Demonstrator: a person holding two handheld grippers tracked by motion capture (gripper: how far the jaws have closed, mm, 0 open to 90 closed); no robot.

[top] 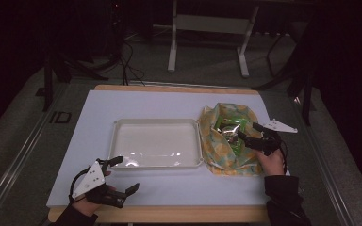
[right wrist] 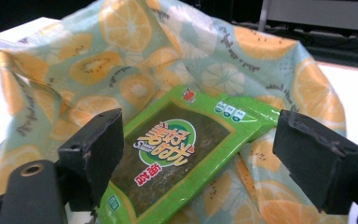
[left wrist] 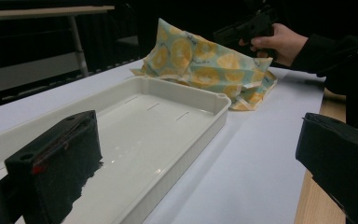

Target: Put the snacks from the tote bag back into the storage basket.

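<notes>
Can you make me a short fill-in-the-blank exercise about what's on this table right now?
1. The green snack packet lies inside the fruit-print ____.
2. The right gripper has its jaws ____ on either side of the packet.
3. The white tray sits to the ____ of the bag in the high view.
4. The left gripper is near the table's ____ edge.

Missing words: bag; open; left; front
</notes>
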